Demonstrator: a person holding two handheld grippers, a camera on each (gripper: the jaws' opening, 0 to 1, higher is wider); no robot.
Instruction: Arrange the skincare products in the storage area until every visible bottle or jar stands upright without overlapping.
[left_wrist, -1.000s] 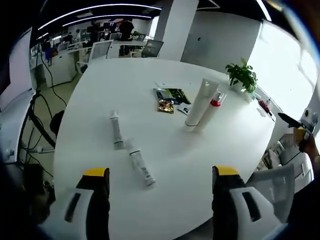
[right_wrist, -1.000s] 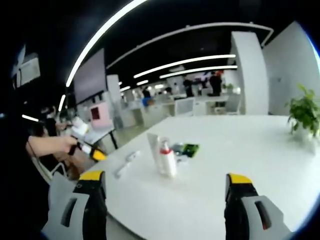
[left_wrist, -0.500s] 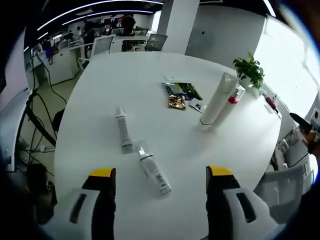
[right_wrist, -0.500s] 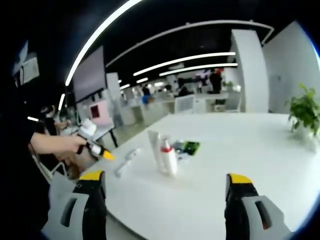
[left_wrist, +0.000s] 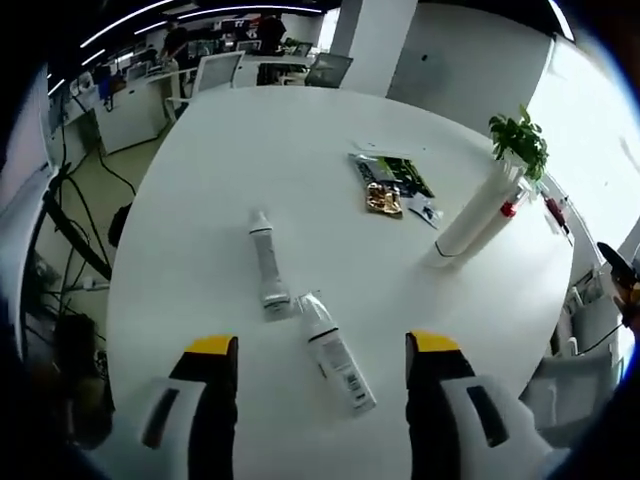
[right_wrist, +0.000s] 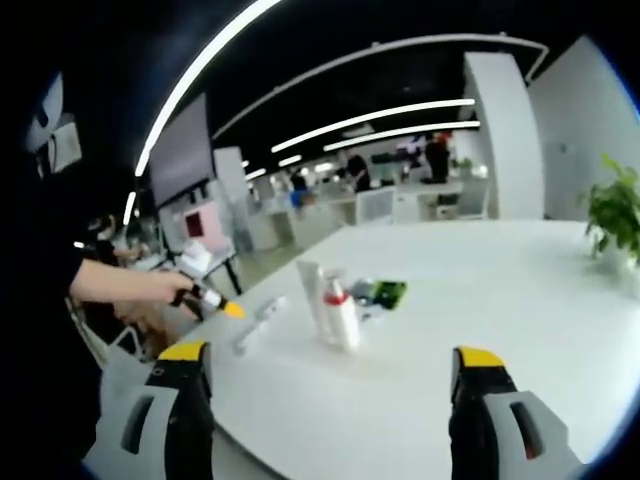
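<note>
Two white tubes lie flat on the round white table (left_wrist: 200, 180): one tube (left_wrist: 267, 262) further off, the other tube (left_wrist: 336, 350) nearer, its cap almost touching the first. My left gripper (left_wrist: 322, 344) is open and hovers over the nearer tube, one jaw on each side of it. At the right a tall white tube (left_wrist: 476, 216) stands upright with a red-capped bottle (left_wrist: 507, 208) close behind it. My right gripper (right_wrist: 330, 354) is open and holds nothing. It sits back from the tall tube (right_wrist: 310, 294) and the red-capped bottle (right_wrist: 341, 315). A lying tube (right_wrist: 257, 321) shows to their left.
Dark and green sachets (left_wrist: 392, 184) lie flat beyond the tubes. A potted plant (left_wrist: 521, 146) stands at the far right edge. A hand holds the left gripper (right_wrist: 216, 303) over the table's left edge. Office desks and chairs stand behind the table.
The left gripper has moved forward and lower over the table, so the two lying tubes now sit close between its jaws. The right gripper has barely shifted.
</note>
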